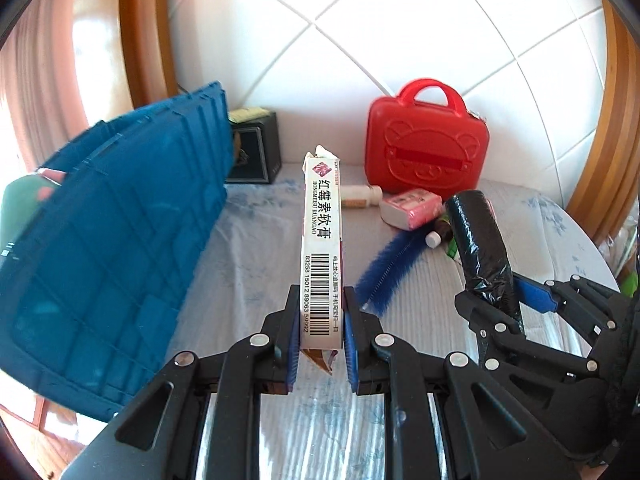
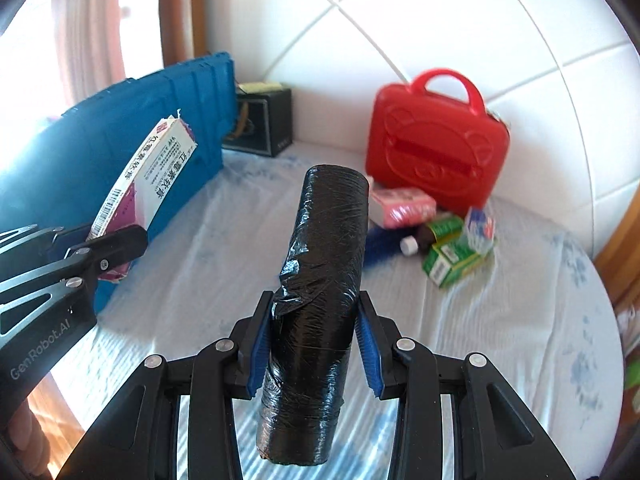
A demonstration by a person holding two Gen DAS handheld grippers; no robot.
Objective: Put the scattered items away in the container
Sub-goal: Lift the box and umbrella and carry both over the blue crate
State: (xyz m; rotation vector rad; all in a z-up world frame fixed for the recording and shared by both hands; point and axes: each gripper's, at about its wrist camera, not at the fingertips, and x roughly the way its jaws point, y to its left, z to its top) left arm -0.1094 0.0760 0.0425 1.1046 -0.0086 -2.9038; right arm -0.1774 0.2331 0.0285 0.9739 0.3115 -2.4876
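My left gripper (image 1: 320, 308) is shut on a white ointment box (image 1: 322, 248) with a barcode, held above the table beside the blue crate (image 1: 120, 232). My right gripper (image 2: 312, 312) is shut on a black plastic-wrapped roll (image 2: 320, 280); the roll also shows in the left wrist view (image 1: 480, 240). The box also shows in the right wrist view (image 2: 148, 184), next to the crate (image 2: 180, 128). Scattered near the red case lie a pink pack (image 1: 412, 208), a blue brush (image 1: 384, 264), a small brown bottle (image 2: 424, 238), green boxes (image 2: 452, 256) and a white bottle (image 1: 360, 196).
A red toy case (image 1: 426, 148) stands against the tiled wall. A black box (image 1: 256, 152) sits behind the crate. The table (image 1: 248, 280) has a pale blue-patterned cloth. Wooden frames flank both sides.
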